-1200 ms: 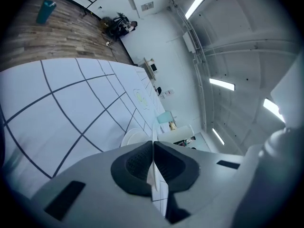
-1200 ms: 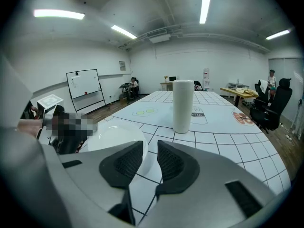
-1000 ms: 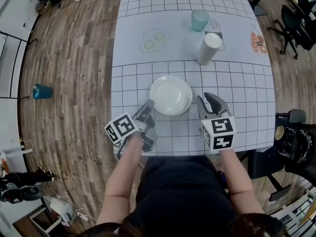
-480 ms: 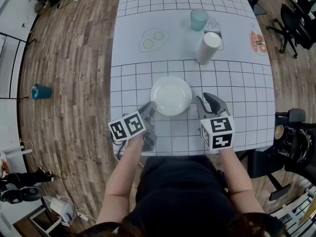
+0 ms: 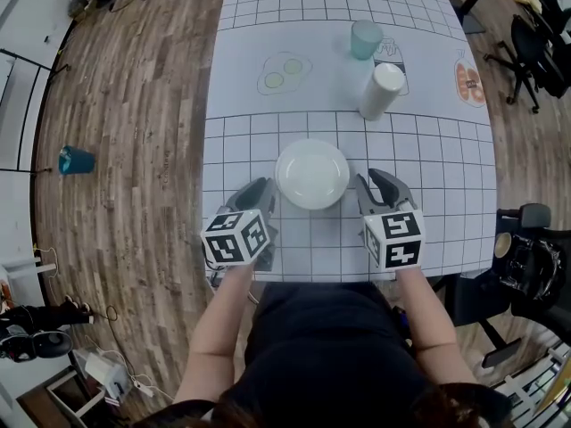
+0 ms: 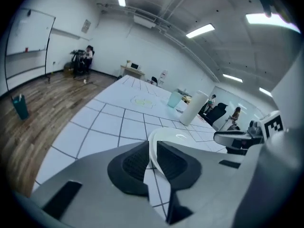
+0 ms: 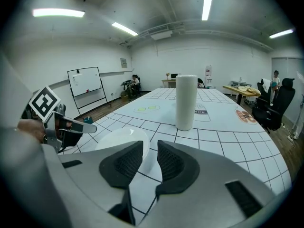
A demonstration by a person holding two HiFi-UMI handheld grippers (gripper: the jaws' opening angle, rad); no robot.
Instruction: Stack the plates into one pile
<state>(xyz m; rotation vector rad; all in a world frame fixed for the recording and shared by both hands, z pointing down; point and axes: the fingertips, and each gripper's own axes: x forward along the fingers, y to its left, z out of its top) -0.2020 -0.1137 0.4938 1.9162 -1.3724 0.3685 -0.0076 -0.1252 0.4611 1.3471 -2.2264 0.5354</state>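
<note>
Your plates [image 5: 312, 173] are plain white, your table [image 5: 428, 163] white with a black grid, the far cup [image 5: 364, 38] teal.

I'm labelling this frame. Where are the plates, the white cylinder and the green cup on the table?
plates [image 5: 312, 174], head view, middle of the top plate.
white cylinder [image 5: 379, 94], head view, its side wall.
green cup [image 5: 363, 48], head view, its near side wall.

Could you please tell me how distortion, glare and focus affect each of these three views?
Head view: fisheye bows the table grid outward, yet the plates are sharp under even light. Left gripper view: heavy barrel distortion, dark vignetted corners, a small glare spot on the plates' rim. Right gripper view: same vignette; the ceiling lights blow out, while the white tumbler stays crisp.
</note>
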